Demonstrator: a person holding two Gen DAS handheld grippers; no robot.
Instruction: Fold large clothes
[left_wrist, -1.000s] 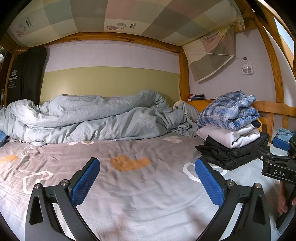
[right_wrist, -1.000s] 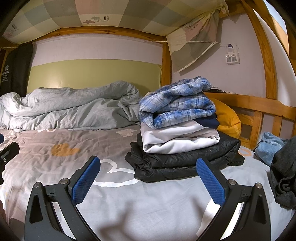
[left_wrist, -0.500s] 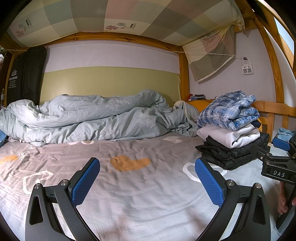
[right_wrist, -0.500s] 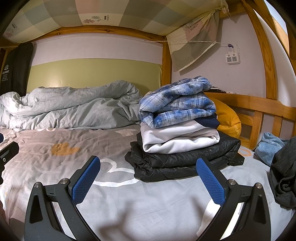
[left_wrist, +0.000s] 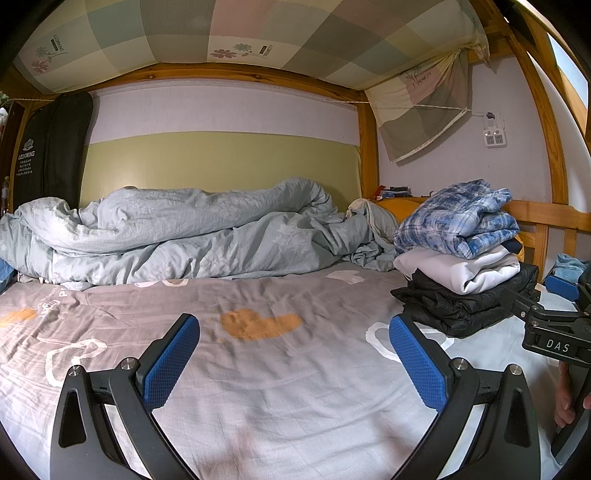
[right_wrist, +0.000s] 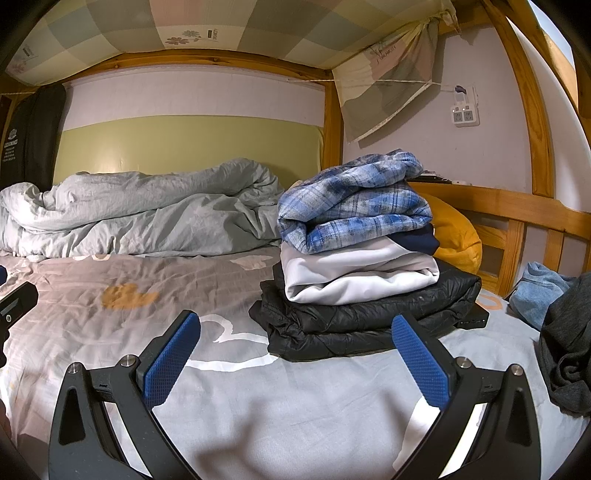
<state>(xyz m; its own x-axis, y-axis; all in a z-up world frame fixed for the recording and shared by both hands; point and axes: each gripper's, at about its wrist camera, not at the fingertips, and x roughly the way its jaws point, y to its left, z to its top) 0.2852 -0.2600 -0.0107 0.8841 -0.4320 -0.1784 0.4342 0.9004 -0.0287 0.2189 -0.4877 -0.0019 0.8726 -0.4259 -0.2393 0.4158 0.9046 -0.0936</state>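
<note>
Both grippers hang spread and empty above the bed, a stack of folded clothes just ahead on the right

The left gripper (left_wrist: 293, 354) has its blue pads wide apart over the grey bed sheet (left_wrist: 280, 398), holding nothing; the right gripper (right_wrist: 295, 354) is spread the same way, with the stack of folded clothes (right_wrist: 364, 273) near and beyond its right finger. The stack rests on the sheet: a black puffer jacket (right_wrist: 369, 317) at the bottom, a white garment (right_wrist: 354, 277) on it, a blue plaid shirt (right_wrist: 354, 206) on top. To the far right lie a dark grey garment (right_wrist: 565, 347), unfolded, and a light blue cloth (right_wrist: 539, 295). A crumpled pale blue duvet (left_wrist: 177, 236) runs along the back of the bed. An orange pillow (right_wrist: 456, 236) sits behind the stack, by the wooden bed rail (right_wrist: 517, 203)
</note>
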